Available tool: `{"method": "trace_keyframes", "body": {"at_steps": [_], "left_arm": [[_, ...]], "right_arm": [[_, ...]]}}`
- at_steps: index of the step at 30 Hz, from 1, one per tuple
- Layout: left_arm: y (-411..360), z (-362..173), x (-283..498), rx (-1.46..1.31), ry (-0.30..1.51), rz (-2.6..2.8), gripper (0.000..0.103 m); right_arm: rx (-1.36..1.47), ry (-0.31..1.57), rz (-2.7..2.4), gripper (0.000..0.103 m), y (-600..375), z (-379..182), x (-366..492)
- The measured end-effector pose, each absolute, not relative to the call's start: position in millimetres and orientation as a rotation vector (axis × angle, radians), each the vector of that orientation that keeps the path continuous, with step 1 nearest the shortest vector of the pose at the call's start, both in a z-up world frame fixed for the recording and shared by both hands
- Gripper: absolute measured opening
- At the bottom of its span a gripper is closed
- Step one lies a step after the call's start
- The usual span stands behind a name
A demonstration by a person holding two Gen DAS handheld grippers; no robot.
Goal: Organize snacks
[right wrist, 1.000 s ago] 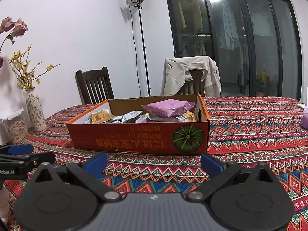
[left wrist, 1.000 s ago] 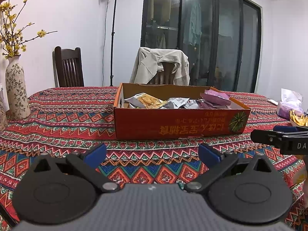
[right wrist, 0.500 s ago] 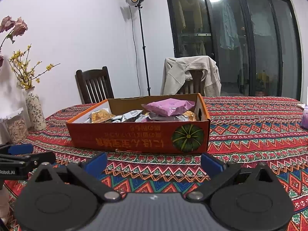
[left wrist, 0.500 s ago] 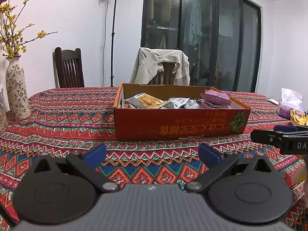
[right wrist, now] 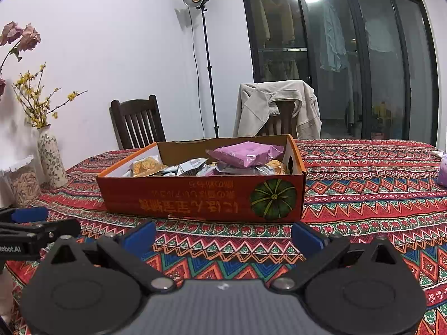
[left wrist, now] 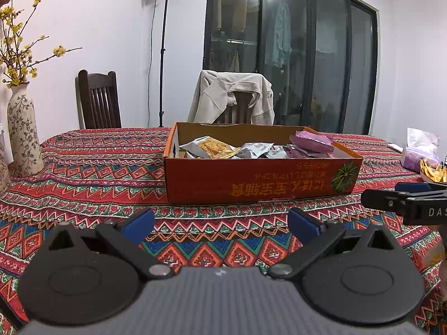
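Both tongs spread, left tongs [left wrist: 220, 224], right tongs [right wrist: 222, 236], short of box [left wrist: 251, 181] edge

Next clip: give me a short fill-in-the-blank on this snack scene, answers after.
1. The snack packets lie inside an orange cardboard ____.
2. The purple packet lies on ____ of the other packets.
3. Both the left gripper and the right gripper are ____, holding nothing.
4. A beige jacket hangs over a ____.

Answers: box; top; open; chair
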State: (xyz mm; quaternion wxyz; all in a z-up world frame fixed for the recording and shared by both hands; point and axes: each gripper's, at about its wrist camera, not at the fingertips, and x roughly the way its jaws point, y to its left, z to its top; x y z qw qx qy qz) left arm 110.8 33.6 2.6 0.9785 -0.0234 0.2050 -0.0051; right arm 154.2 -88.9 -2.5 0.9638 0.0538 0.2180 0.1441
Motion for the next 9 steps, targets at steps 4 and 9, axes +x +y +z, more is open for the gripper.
{"method": "trace_keyframes", "body": {"at_steps": [4,9], "left_arm": [[34.4,2.5,110.4,-0.050,0.407,-0.020,0.103],[34.9,1.8,109.3,-0.052,0.399,-0.028,0.103]], "right_arm": [[0.109,0.442,0.291,0.103,-88.9,-2.5,154.2],[0.108,0.443,0.292,0.103,-88.7,-3.2,154.3]]}}
